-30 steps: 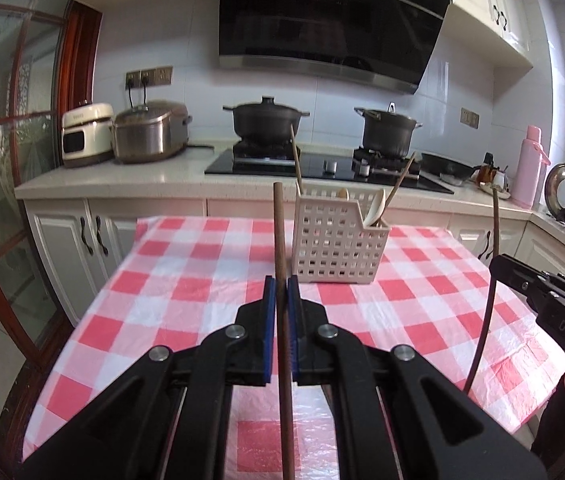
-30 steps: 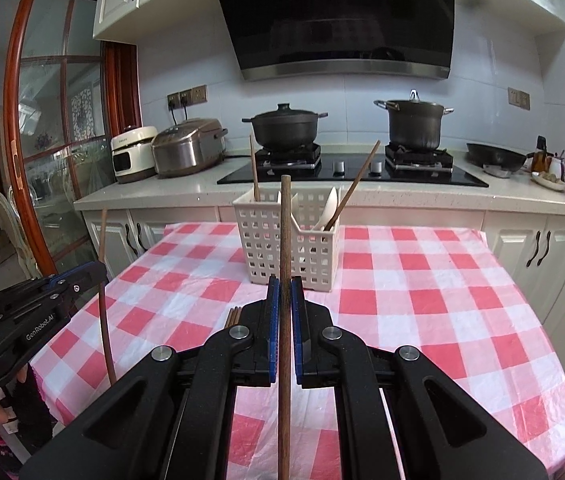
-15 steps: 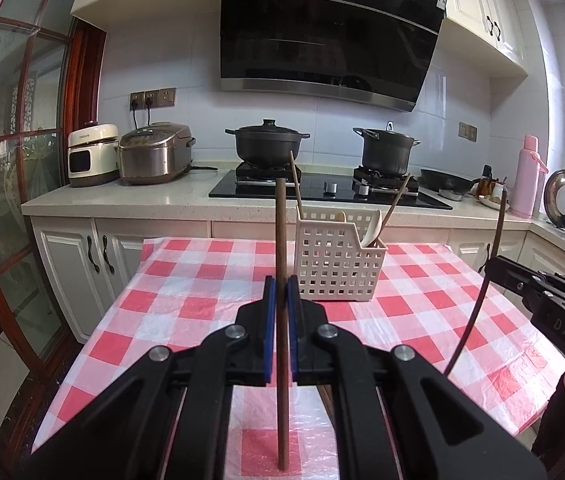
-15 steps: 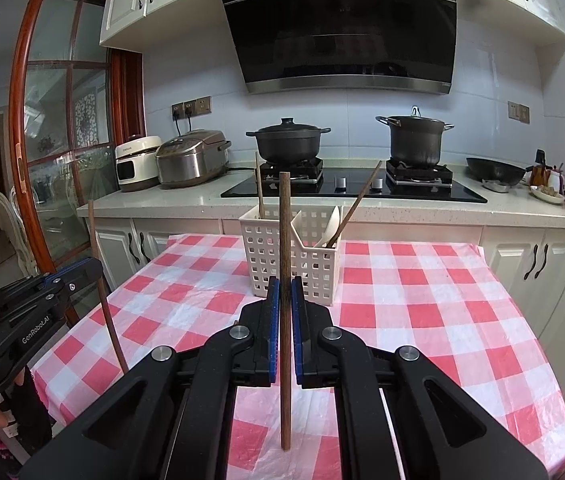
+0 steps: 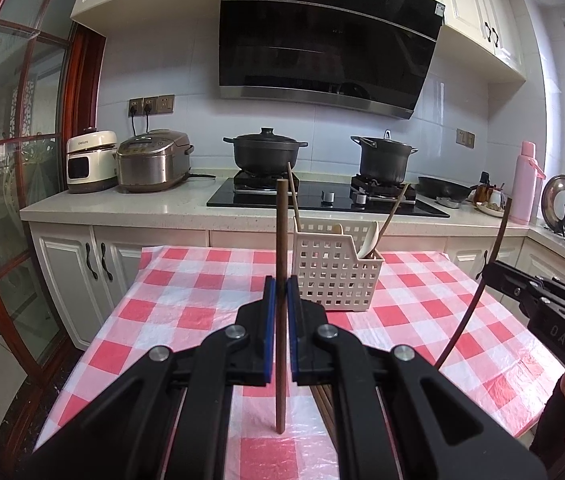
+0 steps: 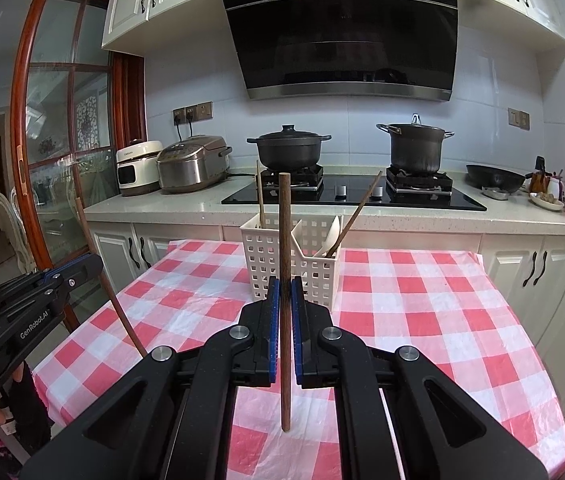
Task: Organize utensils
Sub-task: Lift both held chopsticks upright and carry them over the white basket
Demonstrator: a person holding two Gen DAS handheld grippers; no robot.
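Left gripper (image 5: 278, 300) clamps one upright brown chopstick (image 5: 281, 240); right gripper (image 6: 285, 300) clamps another chopstick (image 6: 284, 232); white basket (image 5: 334, 276) stands beyond.

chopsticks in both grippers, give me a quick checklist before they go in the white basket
1. Left gripper shut on its chopstick: ok.
2. Right gripper shut on its chopstick: ok.
3. Both sticks upright, lower tips clear of the tablecloth: ok.
4. White basket upright on the table: ok.
5. Free room inside the basket beside the spoon and sticks already there: cannot tell.
6. More chopsticks lying under the left gripper, yet to be picked up: not ok.
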